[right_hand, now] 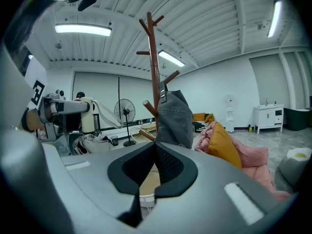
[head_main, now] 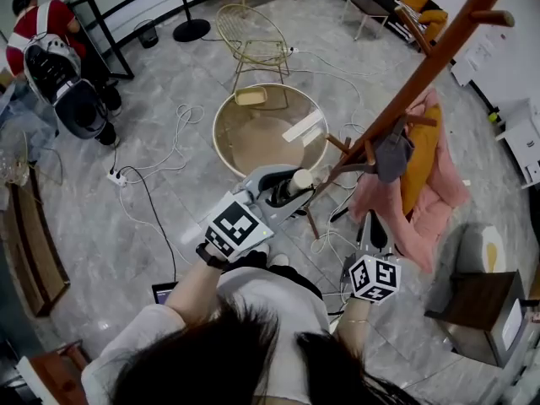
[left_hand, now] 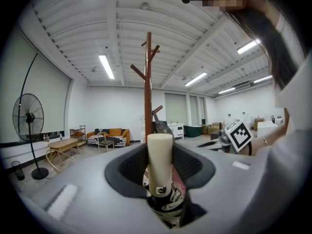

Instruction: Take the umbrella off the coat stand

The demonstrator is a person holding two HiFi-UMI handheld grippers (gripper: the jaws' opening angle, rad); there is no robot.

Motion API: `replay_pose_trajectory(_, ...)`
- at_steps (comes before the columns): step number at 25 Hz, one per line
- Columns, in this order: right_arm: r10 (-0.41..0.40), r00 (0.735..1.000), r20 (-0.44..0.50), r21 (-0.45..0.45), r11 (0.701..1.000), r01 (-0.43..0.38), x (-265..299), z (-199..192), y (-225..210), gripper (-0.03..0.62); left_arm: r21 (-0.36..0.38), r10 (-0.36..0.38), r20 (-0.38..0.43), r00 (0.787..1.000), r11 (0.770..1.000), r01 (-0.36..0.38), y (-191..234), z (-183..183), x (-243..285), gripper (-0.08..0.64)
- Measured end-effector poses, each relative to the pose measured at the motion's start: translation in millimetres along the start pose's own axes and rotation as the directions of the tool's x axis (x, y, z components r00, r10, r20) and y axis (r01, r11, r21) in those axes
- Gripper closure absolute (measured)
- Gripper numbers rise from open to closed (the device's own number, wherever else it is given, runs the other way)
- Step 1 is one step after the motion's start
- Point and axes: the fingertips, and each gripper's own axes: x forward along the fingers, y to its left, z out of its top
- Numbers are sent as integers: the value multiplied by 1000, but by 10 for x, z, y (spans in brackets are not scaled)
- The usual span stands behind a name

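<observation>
Grey floor [head_main: 169, 91] lay open left of one coat stand [head_main: 439, 51] | one round table [head_main: 221, 142] near its foot | left gripper [head_main: 288, 191] clamped one umbrella [left_hand: 160, 155] | right gripper [right_hand: 155, 149] closed, empty

The umbrella [left_hand: 160, 162] has a cream handle, black-and-white patterned canopy; reddish-brown coat stand [left_hand: 148, 82] ahead of the jaws; pink and mustard garments [right_hand: 251, 155]; grey cloth [right_hand: 174, 113].

All three views toward coat stand [head_main: 439, 51]

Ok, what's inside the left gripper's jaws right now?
The cream umbrella handle, gripped by the left gripper, with patterned fabric below it. The gripper's body hides the rest.
</observation>
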Motion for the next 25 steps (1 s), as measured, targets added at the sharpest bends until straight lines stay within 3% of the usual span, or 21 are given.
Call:
replay_pose_trajectory(9, 38, 998, -40, -24, 999, -39, 178, -108, 138, 589, -33, 69, -86, 994, 997, -72, 172, -456, -102, 354)
replay_pose_trajectory(20, -29, 998, -57, -43, 999, 26, 148, -196, -20, 589, -93, 17, -160, 987, 995, -33, 138, -992, 130, 354)
replay_pose_trajectory(25, -61, 996, -60, -48, 997, 58, 153, -237, -71, 589, -83, -22, -187, 982, 997, 7, 115, -1149, 220, 354)
